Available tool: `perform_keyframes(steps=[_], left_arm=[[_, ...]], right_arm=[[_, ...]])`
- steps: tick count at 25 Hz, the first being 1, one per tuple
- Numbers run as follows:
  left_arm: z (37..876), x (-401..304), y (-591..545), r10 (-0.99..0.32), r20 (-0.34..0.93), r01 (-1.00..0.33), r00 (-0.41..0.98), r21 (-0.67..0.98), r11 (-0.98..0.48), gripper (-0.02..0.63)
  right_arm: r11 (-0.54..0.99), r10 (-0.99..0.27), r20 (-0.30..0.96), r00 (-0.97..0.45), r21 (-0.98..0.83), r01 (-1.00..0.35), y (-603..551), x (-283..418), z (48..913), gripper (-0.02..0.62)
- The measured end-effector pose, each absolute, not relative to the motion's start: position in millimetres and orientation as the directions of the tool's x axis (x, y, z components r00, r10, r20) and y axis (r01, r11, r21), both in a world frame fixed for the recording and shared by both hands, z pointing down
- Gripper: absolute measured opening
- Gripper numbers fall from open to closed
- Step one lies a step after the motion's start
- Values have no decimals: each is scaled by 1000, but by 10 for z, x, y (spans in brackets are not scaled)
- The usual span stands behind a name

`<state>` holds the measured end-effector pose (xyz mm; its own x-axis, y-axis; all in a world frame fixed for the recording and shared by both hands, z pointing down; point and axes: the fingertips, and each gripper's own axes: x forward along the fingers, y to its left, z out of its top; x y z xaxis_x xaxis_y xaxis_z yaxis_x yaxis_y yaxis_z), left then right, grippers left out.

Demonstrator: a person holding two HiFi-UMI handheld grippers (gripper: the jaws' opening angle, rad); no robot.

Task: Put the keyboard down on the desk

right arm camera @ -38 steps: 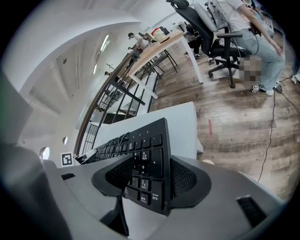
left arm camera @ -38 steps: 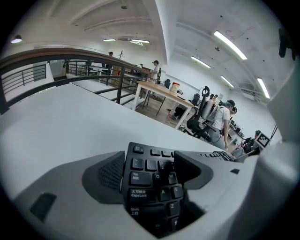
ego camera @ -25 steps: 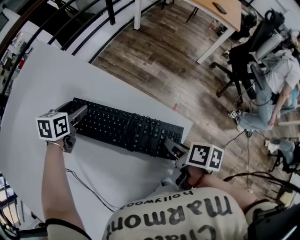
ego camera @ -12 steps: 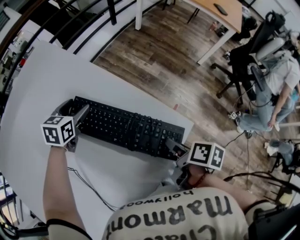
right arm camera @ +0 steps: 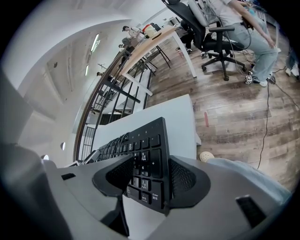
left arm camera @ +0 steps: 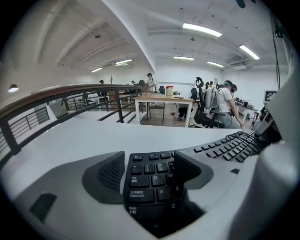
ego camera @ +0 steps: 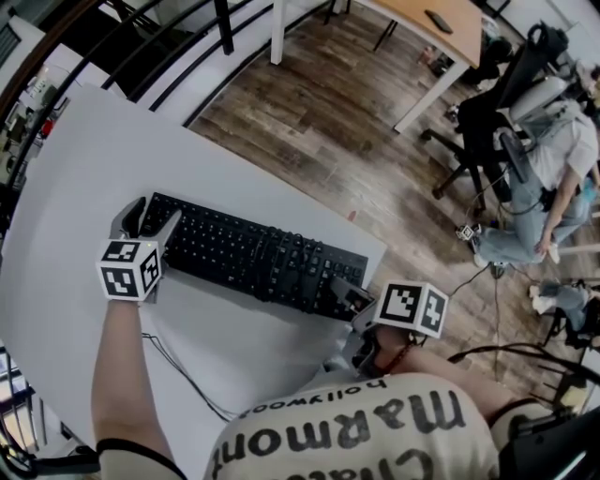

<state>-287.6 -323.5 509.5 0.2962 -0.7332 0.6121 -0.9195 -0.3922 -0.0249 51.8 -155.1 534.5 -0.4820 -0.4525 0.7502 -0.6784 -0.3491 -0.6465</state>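
Note:
A black keyboard [ego camera: 253, 258] lies across the white desk [ego camera: 84, 159], its right end close to the desk's near edge. My left gripper [ego camera: 148, 217] straddles the keyboard's left end. In the left gripper view the keyboard [left arm camera: 145, 187] fills the gap of that gripper [left arm camera: 150, 159], with one pad at the end edge and the other finger [left arm camera: 192, 168] across the keys. My right gripper [ego camera: 342, 292] holds the right end. In the right gripper view the keyboard [right arm camera: 145, 140] stands edge-on between both pads of that gripper [right arm camera: 151, 168].
A thin cable [ego camera: 178, 375] trails over the desk toward the person. A dark railing [ego camera: 141, 56] runs behind the desk. Beyond the desk's right edge are wooden floor [ego camera: 328, 122], a wooden table [ego camera: 441, 28] and a seated person [ego camera: 544, 169] on office chairs.
My left gripper has shifted a little right and toward the person, its marker cube turning. The keyboard and the right gripper have hardly moved.

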Motion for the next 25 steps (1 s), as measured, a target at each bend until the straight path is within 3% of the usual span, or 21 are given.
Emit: perform_keyframes(steps=[5,16,18,21,25], left_arm=[[5048,-2773,-3220,-760,610,-886,224,-196,-420,281],[4863,-2619,-2937,-765,617,-907,188,-190,-376,250],[4752,-2585,-2854,-791,590,-938,163,-155,-309,192],[4637,-2489,-2711,-824,557,-974,109,-105,-200,50],[4631,-2197,-2489,-804,573,-984,155,16,-179,17]], right_arm=[[-333,-451,743,-495,-654,-679,-1529,491,5351,247],[-293,-456,731,-508,-662,-690,-1526,493,5304,242],[-287,-457,729,-510,-663,-691,-1518,498,5288,241],[-278,-461,725,-511,-665,-693,-1518,506,5271,239],[-272,-468,719,-514,-670,-690,-1513,511,5258,238]])
